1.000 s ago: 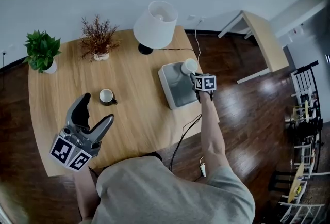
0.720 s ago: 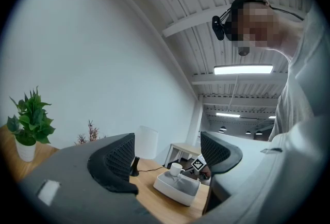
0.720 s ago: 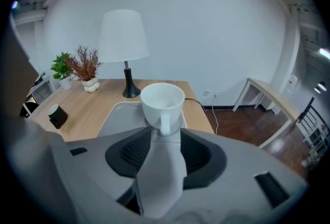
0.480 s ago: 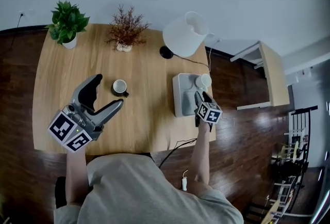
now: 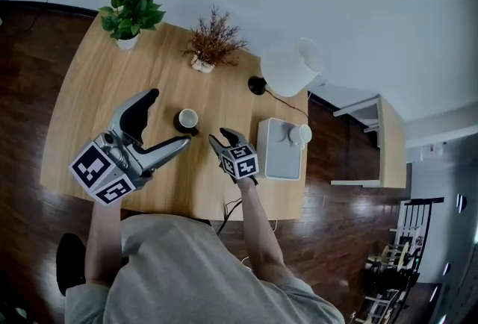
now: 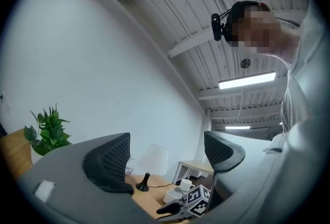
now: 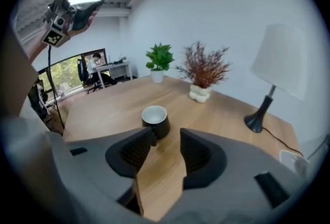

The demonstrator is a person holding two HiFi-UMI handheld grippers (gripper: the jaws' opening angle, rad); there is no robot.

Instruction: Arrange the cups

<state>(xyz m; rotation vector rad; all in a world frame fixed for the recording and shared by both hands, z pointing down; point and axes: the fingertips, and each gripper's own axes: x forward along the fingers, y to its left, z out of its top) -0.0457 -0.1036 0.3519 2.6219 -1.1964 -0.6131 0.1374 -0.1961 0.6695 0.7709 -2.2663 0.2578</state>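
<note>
A black cup [image 5: 187, 119] with a white inside stands on the wooden table [image 5: 97, 91]. In the right gripper view this black cup [image 7: 155, 120] sits just beyond the jaws. My right gripper [image 5: 222, 136] hovers to its right, open and empty; the right gripper [image 7: 167, 148] points down at the tabletop. A white cup [image 5: 300, 134] stands on the grey tray [image 5: 278, 158] at the table's right end. My left gripper [image 5: 166, 119] is held open above the table left of the black cup. The left gripper [image 6: 167, 158] is empty and aims slightly upward, with the white cup [image 6: 186, 185] far below.
A white lamp [image 5: 291, 69] stands behind the tray, its cable trailing off the table edge. A dried red plant [image 5: 213, 39] and a green potted plant [image 5: 131, 9] line the far edge. A small side table [image 5: 392, 143] stands to the right on the dark floor.
My right gripper left the white cup on the tray, swung left across the table to the black cup and opened. The left gripper lifted a little and tilted upward.
</note>
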